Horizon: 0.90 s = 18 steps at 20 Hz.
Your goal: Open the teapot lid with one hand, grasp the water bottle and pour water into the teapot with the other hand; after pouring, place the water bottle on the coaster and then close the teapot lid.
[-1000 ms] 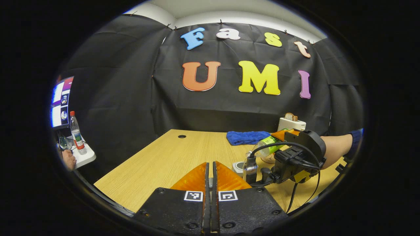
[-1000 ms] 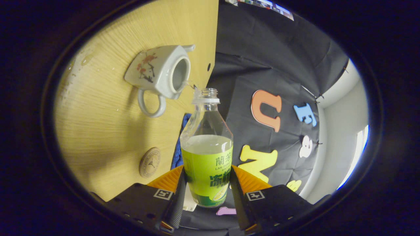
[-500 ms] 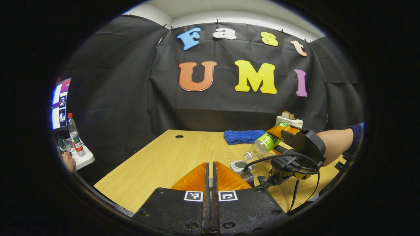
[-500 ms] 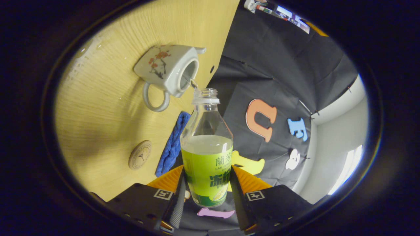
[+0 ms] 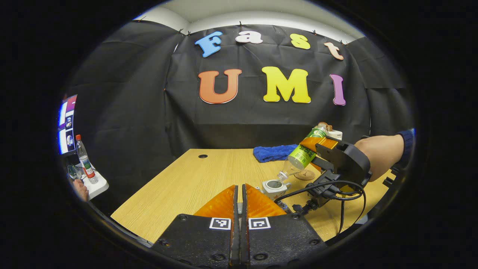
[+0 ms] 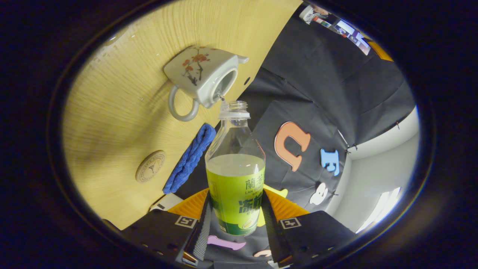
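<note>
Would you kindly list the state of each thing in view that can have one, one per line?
teapot: lid off, mouth open, upright on the table.
water bottle: uncapped, tilted mouth-down over the teapot, part full.
coaster: bare, flat on the table.
blue cloth: bunched, lying on the table.
right gripper: shut on the water bottle.
left gripper: fingers together; whether they hold the lid cannot be told.

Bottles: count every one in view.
2. A clear green-labelled plastic water bottle tilted over the white teapot; a clear red-capped plastic bottle on the white side shelf. Others may be hidden.
</note>
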{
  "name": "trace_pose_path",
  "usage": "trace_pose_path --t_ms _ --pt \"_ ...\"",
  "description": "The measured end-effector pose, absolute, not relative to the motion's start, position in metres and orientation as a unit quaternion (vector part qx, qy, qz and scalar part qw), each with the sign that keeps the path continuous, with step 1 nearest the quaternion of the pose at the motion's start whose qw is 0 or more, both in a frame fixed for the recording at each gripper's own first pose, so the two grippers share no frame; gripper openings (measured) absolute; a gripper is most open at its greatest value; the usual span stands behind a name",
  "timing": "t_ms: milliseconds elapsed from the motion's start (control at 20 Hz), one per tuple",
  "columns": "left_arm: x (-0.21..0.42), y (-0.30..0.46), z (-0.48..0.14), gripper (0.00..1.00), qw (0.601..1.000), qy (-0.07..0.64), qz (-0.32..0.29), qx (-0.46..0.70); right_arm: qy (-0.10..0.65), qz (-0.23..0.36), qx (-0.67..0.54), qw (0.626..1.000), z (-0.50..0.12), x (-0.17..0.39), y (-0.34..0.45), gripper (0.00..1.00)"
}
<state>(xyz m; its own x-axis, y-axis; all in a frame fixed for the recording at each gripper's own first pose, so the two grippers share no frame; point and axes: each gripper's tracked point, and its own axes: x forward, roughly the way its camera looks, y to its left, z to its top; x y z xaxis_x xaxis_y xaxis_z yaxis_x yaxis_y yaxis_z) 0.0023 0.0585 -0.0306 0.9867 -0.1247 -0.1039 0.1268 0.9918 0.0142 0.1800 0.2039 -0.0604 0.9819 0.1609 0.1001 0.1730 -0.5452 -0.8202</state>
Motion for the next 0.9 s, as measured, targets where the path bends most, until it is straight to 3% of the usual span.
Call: trace_pose_path --t_ms 600,900 --pt "0.004 0.060 -0.033 0.03 0.996 0.055 -0.065 0.008 -0.140 -0.026 -0.908 0.393 -0.046 0.178 0.220 0.65" --pt "0.004 0.064 -0.035 0.03 0.996 0.057 -0.062 0.007 -0.145 -0.032 -0.908 0.392 -0.045 0.177 0.224 0.65"
